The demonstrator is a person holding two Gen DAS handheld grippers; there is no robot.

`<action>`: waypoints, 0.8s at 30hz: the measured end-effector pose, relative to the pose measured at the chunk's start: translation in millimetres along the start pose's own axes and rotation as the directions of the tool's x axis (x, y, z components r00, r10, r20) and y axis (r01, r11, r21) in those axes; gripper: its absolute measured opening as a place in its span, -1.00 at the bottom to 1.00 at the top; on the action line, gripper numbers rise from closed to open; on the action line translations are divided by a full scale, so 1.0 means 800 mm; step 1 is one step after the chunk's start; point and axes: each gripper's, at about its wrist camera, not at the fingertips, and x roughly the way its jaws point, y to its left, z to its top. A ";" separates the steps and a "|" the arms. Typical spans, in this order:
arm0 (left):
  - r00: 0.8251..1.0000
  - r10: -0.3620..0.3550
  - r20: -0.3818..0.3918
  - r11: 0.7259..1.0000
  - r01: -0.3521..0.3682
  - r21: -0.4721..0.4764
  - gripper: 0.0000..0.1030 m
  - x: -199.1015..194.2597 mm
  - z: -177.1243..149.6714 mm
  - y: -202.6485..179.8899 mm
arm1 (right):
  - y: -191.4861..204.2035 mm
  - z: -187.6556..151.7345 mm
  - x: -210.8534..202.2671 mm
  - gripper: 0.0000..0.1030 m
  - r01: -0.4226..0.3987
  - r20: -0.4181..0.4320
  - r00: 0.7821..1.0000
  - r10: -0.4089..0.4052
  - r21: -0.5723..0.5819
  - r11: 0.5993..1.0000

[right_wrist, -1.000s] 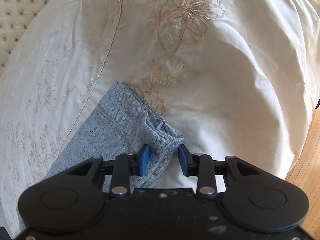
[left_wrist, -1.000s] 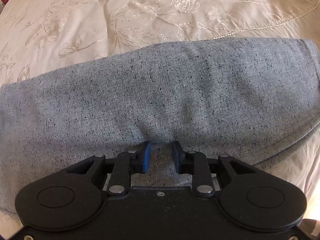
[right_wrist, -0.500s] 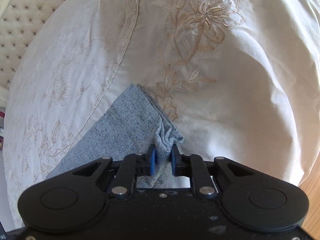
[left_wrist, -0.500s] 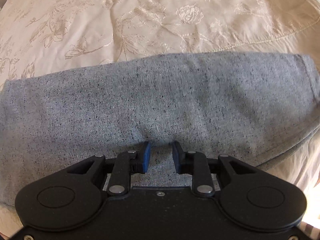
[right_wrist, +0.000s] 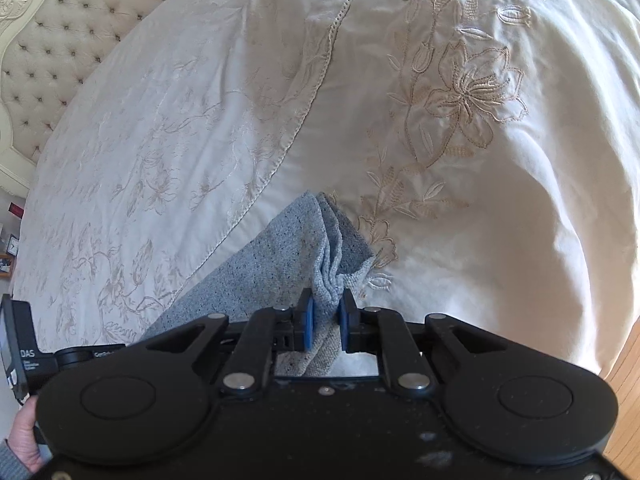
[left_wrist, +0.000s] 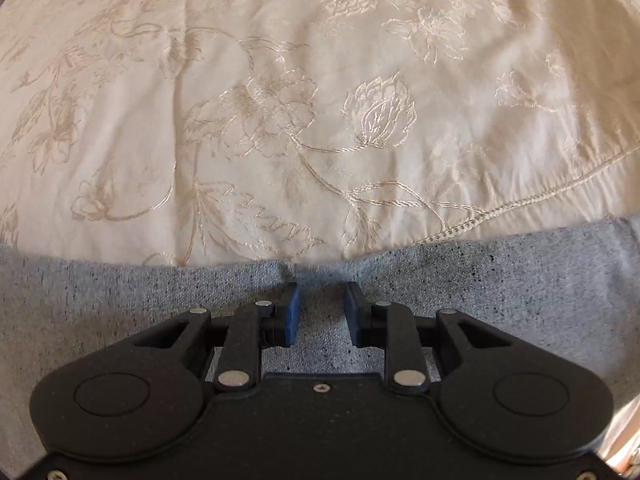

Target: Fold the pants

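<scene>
Here the grey pants [right_wrist: 276, 264] lie on the cream embroidered bedspread [right_wrist: 480, 160], running away to my lower left in the right wrist view. My right gripper [right_wrist: 325, 314] has its blue pads clenched on a bunched fold at the leg end, the fabric puckered between them. In the left wrist view the pants [left_wrist: 500, 300] stretch across the bottom under my left gripper [left_wrist: 320, 308], whose jaws stand apart over the cloth, gripping nothing. A tufted headboard [right_wrist: 60, 40] shows far off, and a hand [right_wrist: 20, 436] at the lower left edge.
</scene>
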 end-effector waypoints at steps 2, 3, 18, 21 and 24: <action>0.999 0.031 0.011 0.997 -0.032 0.066 -0.33 -0.001 0.004 -0.011 | 0.004 0.001 -0.001 -0.74 0.001 0.004 1.000 -0.001 -0.013 1.000; 0.999 0.031 0.022 0.997 -0.032 0.074 -0.33 -0.009 0.005 -0.013 | 0.005 0.001 -0.002 -0.74 0.003 0.005 1.000 -0.003 -0.020 1.000; 0.995 -0.097 -0.033 0.992 0.099 0.073 -0.34 -0.017 -0.081 -0.021 | 0.036 0.002 -0.015 -0.74 0.035 0.044 0.999 -0.030 -0.113 0.993; 0.987 -0.154 -0.035 0.987 0.155 0.037 -0.34 -0.030 -0.069 -0.013 | 0.061 -0.002 -0.027 -0.74 0.049 0.075 0.997 -0.036 -0.167 0.985; 0.983 -0.182 0.004 0.983 0.182 -0.011 -0.34 -0.052 -0.066 0.016 | 0.100 -0.011 -0.047 -0.74 0.038 0.104 0.994 -0.015 -0.225 0.974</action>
